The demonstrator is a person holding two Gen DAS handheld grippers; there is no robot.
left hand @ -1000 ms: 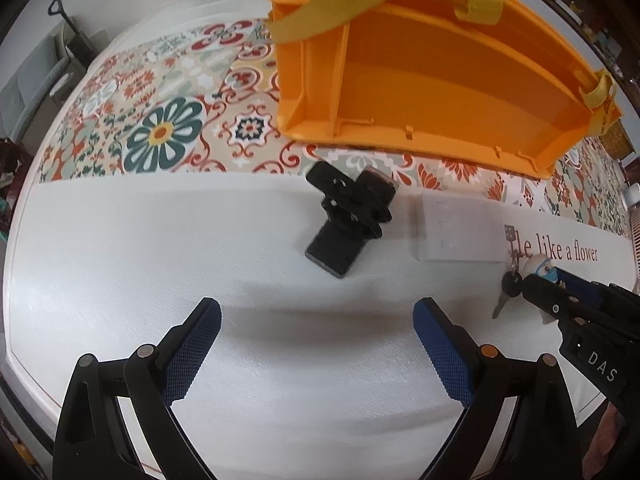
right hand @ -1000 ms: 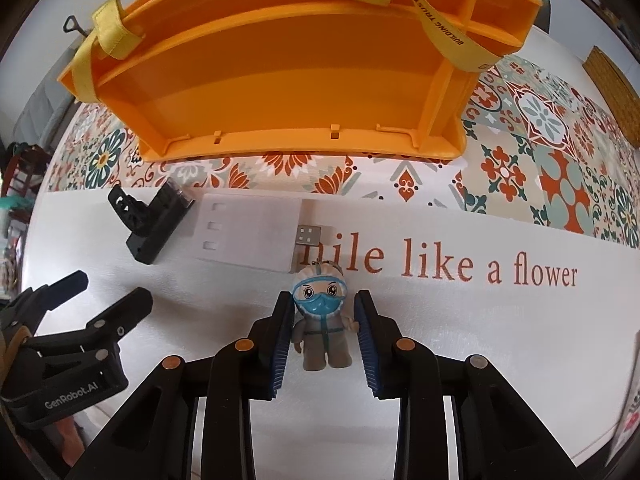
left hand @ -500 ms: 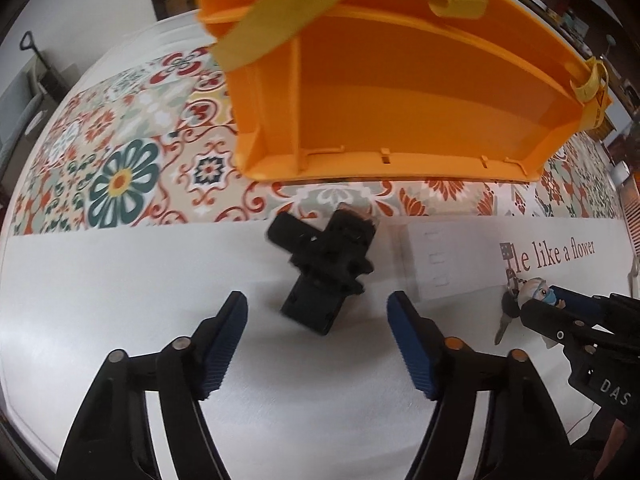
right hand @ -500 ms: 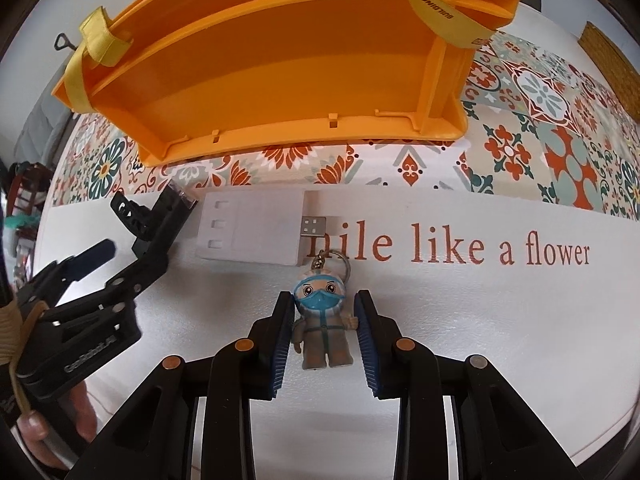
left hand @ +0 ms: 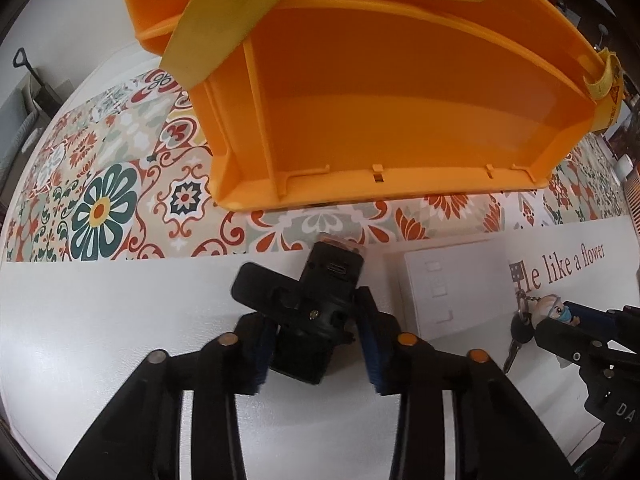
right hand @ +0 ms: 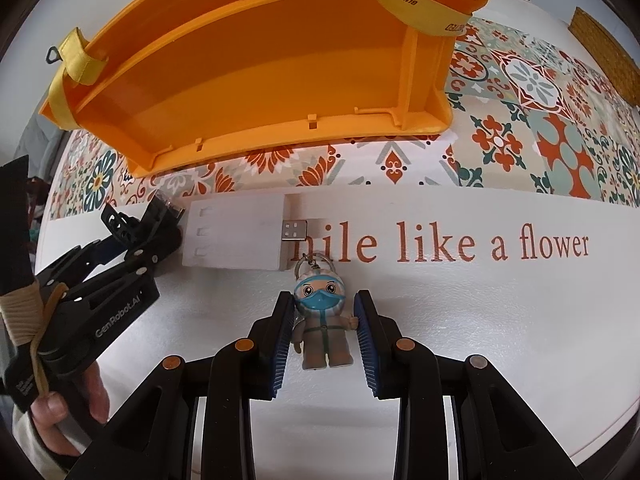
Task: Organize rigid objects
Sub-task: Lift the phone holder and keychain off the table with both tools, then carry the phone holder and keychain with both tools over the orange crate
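Observation:
My left gripper [left hand: 318,344] is shut on a black camera mount [left hand: 312,312] on the white tablecloth; it also shows in the right wrist view [right hand: 140,236]. My right gripper [right hand: 323,332] is shut on a small masked-figure keychain [right hand: 322,320], whose ring and key [left hand: 516,340] hang beside it. A white USB card reader [right hand: 236,236] lies flat between the two grippers. An orange divided tray [right hand: 260,64] with yellow straps stands just behind, its compartments empty where seen.
The tablecloth has a patterned floral band [left hand: 104,200] behind the white strip with brown lettering [right hand: 480,244]. A woven mat [right hand: 604,56] lies at the far right. The table edge runs close on the left [left hand: 16,380].
My left gripper moved forward and closed its jaws around the black mount. My right gripper kept its hold on the keychain figure and shifted slightly forward.

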